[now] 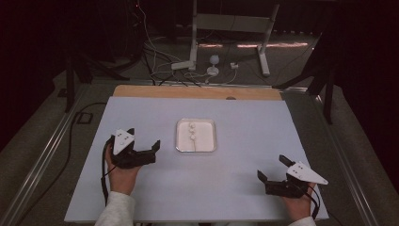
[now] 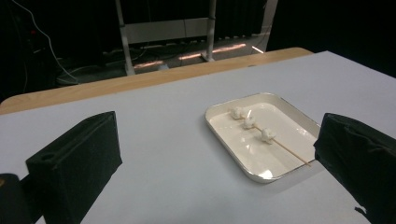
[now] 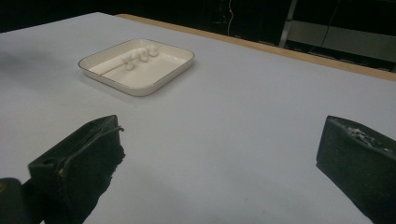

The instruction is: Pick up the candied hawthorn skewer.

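My left gripper (image 1: 143,137) and right gripper (image 1: 273,167) both gape, holding nothing. The white rectangular enamel tray (image 1: 211,144), carrying a marshmallow-threaded wooden skewer (image 1: 192,133), sits at my twelve o'clock.

The room is dark, with black walls around. A pale grey table (image 1: 235,188) with a wooden far edge (image 1: 197,92) stands on a grey floor (image 1: 42,132). Behind it, a white metal frame (image 1: 230,23) stands among loose cables (image 1: 155,61) on the floor.
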A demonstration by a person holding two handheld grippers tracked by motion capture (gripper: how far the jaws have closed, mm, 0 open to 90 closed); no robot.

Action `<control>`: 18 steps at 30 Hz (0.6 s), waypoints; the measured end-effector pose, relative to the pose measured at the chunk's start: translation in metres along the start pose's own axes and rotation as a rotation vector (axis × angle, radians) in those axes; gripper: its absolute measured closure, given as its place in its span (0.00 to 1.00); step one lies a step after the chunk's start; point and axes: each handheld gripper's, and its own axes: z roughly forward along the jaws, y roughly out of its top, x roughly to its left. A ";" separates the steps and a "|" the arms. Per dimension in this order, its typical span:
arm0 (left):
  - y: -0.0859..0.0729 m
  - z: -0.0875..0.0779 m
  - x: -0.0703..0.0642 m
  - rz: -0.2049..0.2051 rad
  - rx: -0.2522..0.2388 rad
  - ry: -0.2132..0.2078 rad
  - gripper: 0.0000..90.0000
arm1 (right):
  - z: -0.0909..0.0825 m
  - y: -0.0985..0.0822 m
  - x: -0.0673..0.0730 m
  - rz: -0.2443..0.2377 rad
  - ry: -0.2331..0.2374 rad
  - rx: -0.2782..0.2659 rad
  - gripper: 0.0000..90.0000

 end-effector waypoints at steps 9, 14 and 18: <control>0.000 0.028 -0.015 0.012 0.026 -0.014 0.01 | 0.001 0.000 0.000 -0.001 0.000 0.003 0.00; 0.000 0.047 -0.025 0.012 0.043 -0.028 0.01 | -0.001 0.000 -0.001 0.003 -0.003 0.000 0.00; 0.000 0.056 -0.030 0.021 0.057 -0.034 0.01 | -0.002 -0.001 -0.002 0.007 -0.007 0.002 0.00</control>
